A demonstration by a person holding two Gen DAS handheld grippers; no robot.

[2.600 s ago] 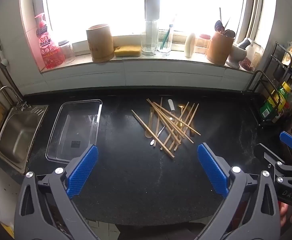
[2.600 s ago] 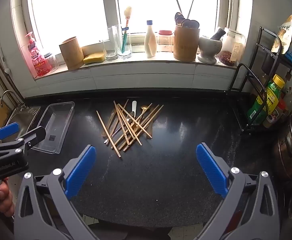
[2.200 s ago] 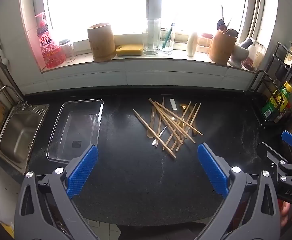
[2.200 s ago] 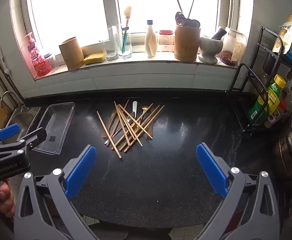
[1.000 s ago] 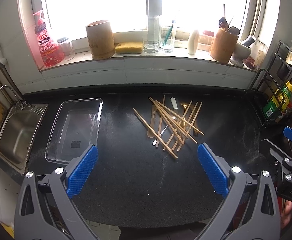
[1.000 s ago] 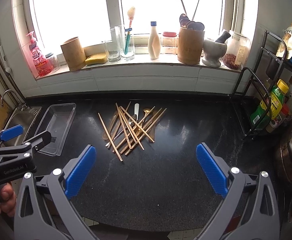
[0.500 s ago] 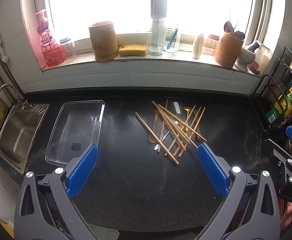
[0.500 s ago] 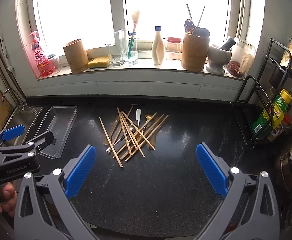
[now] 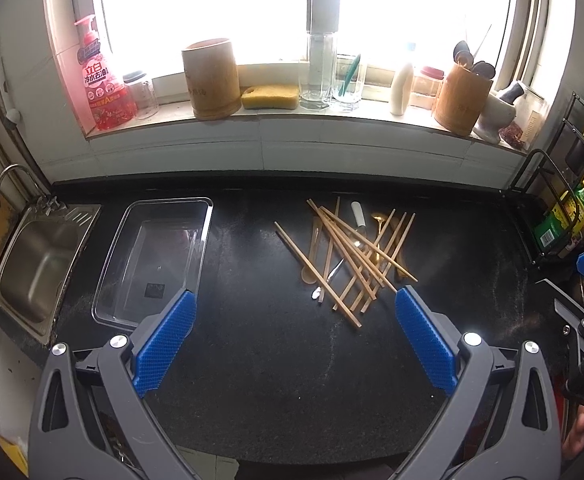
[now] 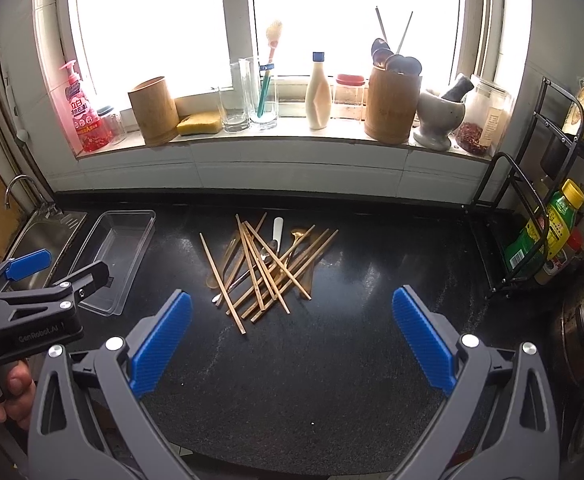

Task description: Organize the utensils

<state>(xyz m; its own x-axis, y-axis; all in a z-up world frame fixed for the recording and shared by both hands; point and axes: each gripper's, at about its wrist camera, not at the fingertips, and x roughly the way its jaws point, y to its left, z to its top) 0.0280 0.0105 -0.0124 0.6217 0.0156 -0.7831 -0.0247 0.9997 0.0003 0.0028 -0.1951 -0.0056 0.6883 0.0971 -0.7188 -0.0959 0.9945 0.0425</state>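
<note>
Slightly raised, both tools (image 9: 292, 320) (image 10: 290, 318) view chopsticks (image 9: 352, 256) from farther back.

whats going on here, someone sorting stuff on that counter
A person holds a blue-padded two-finger gripper in each hand above a black stone counter. The left gripper and right gripper are both open and hold nothing. A jumbled pile of wooden chopsticks, mixed with a few spoons and a white-handled utensil, lies untouched mid-counter. A clear plastic rectangular tray sits beside the steel sink. No utensil has been picked up yet.
</note>
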